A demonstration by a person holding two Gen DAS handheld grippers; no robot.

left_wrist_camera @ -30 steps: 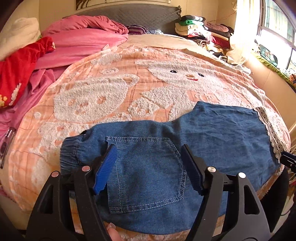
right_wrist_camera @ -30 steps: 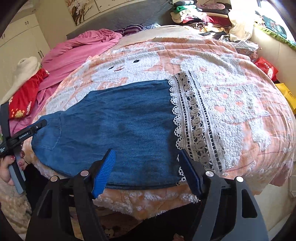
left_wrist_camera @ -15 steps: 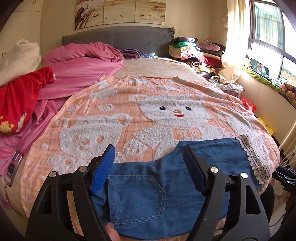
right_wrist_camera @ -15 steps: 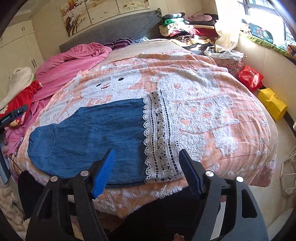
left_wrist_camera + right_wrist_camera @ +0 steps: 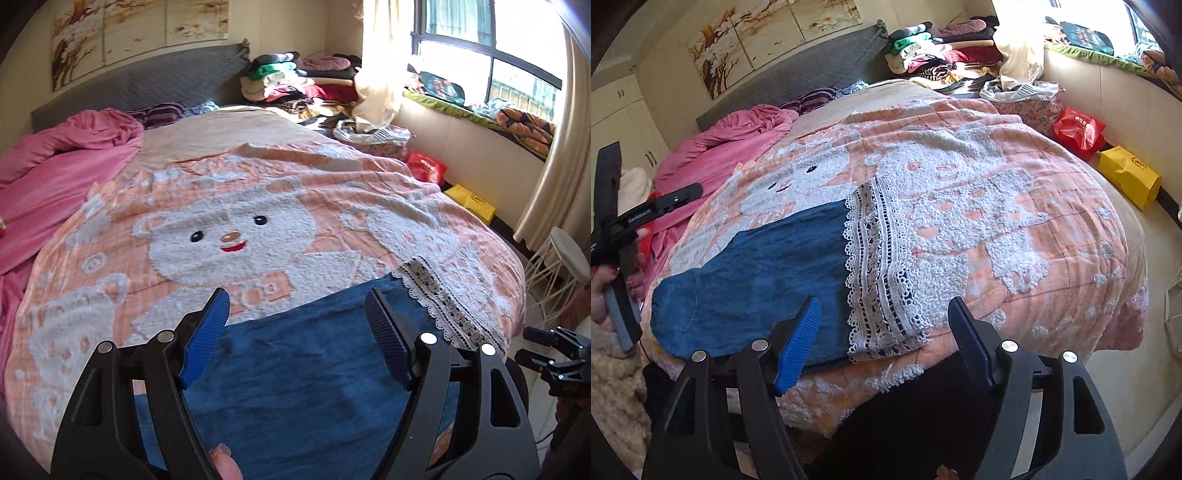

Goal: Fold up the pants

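Blue denim pants [image 5: 314, 387] with a white lace hem [image 5: 443, 306] lie flat and folded along the near edge of the bed, on a peach bear blanket [image 5: 221, 184]. My left gripper [image 5: 296, 295] hovers open above them, nothing between its blue pads. My right gripper [image 5: 884, 301] is open too, over the lace hem [image 5: 879, 266] at the bed's front edge, clear of the cloth. In the right wrist view the pants [image 5: 768, 280] show a back pocket at the left end, and a hand holds the left gripper [image 5: 613, 221] beyond it.
A pink duvet [image 5: 55, 170] is bunched at the left of the bed. Folded clothes [image 5: 295, 77] are stacked at the back by the headboard. A red bag [image 5: 1078, 129] and a yellow bag [image 5: 1126, 177] sit on the floor at the right, near a white stool [image 5: 569, 251].
My left gripper has drawn back, risen and swung right; the pocket has left its view. My right gripper has backed off a little. The pants lie as before.
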